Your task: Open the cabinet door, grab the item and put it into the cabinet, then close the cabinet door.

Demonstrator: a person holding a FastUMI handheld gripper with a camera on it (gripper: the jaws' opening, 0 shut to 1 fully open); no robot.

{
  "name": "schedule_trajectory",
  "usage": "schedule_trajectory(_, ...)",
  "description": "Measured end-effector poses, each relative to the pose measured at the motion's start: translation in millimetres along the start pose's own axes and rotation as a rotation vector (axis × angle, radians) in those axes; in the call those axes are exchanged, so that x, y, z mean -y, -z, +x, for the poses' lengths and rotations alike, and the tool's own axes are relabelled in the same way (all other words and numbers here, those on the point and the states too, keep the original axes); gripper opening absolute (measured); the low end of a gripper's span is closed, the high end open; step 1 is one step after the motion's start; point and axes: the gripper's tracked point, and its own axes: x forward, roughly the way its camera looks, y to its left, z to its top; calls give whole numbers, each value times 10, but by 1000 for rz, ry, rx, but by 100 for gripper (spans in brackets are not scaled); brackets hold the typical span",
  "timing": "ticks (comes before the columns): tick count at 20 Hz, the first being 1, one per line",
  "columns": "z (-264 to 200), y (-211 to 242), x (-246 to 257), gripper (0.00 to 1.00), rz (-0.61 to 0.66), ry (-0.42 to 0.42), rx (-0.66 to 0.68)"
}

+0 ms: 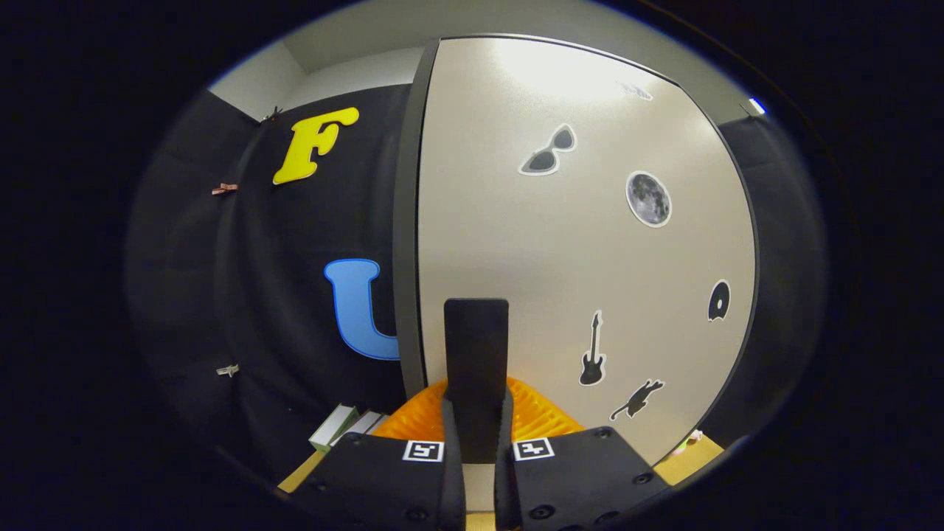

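The pale cabinet door (575, 251) stands close ahead, marked with small stickers, among them sunglasses, a moon and a guitar. A dark band runs down its left edge (407, 221). A black upright handle (476, 346) sits low on the door near that edge. My gripper (478, 435) is shut on the handle's lower end, one finger pressing on each side. An orange ribbed object (546, 417) lies low just behind the fingers, at the foot of the door. I cannot tell whether the door is ajar or fully closed.
Left of the door hangs the booth's black cloth wall (280, 295) with a few clips. Some white and green boxes (341, 428) lie at its foot. A wooden table top (682, 464) shows below the door at the right.
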Motion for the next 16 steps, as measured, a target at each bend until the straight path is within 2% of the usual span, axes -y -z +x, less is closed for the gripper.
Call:
schedule_trajectory(7, -428, -142, -59, 19, 0, -86, 4)
schedule_trajectory(16, -988, -246, 154, 19, -9, -184, 6)
